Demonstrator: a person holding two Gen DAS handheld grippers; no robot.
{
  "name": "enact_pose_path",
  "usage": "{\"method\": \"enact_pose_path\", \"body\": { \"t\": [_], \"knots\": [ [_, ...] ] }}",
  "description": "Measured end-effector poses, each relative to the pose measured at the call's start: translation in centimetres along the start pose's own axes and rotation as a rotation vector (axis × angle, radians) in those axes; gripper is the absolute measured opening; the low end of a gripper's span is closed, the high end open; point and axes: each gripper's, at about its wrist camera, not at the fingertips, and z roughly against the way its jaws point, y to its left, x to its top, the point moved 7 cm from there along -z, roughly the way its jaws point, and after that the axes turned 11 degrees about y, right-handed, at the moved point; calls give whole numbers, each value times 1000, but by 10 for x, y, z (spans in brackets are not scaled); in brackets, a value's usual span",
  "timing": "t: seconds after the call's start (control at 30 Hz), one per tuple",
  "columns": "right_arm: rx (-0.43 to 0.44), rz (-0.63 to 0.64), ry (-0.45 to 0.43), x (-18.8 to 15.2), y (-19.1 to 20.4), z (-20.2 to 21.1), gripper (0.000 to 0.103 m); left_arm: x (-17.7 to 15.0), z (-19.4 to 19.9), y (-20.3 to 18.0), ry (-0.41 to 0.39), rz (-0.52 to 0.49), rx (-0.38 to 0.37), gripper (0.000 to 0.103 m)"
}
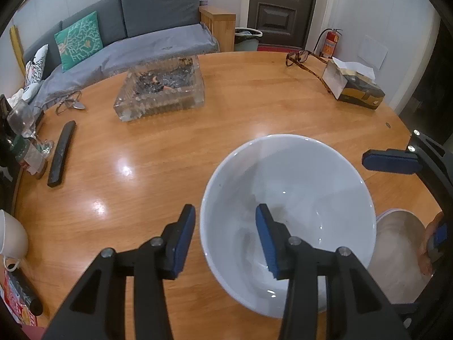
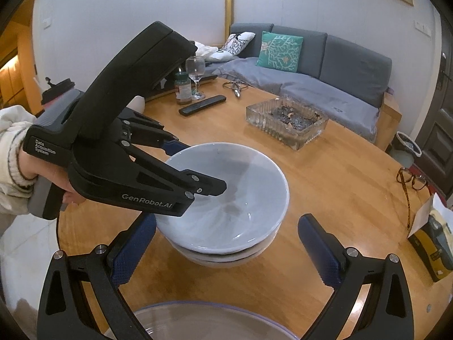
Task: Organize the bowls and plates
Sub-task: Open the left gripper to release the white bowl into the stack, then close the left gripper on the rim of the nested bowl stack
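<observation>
**Left gripper straddling the rim of the stacked white bowl**

Left of the tool's outer finger lies bare wooden table (image 1: 136,153). The left gripper (image 1: 225,233) stands partly spread, one pad outside the rim and one inside the white bowl (image 1: 286,198); neither visibly presses the wall. This bowl sits nested on a second bowl (image 2: 223,259). To its right, the right gripper (image 2: 226,250) hangs spread wide and empty, with a clear plate (image 2: 198,320) below it. Risk, as judged: withdrawing the inner finger sideways could catch the rim and tip or slide the stack.
</observation>
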Motion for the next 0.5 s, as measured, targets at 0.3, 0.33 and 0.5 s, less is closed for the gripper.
{"method": "enact_pose_path", "body": {
  "t": [0.3, 0.33, 0.5],
  "knots": [
    [89, 23, 56, -15, 4, -16, 100, 2, -10, -3, 26, -4, -16, 41],
    [103, 24, 63, -16, 4, -19, 100, 3, -12, -3, 30, -6, -19, 41],
    [127, 42, 98, -18, 3, -37, 100, 5, -16, -2, 33, -7, -29, 41]
  ]
}}
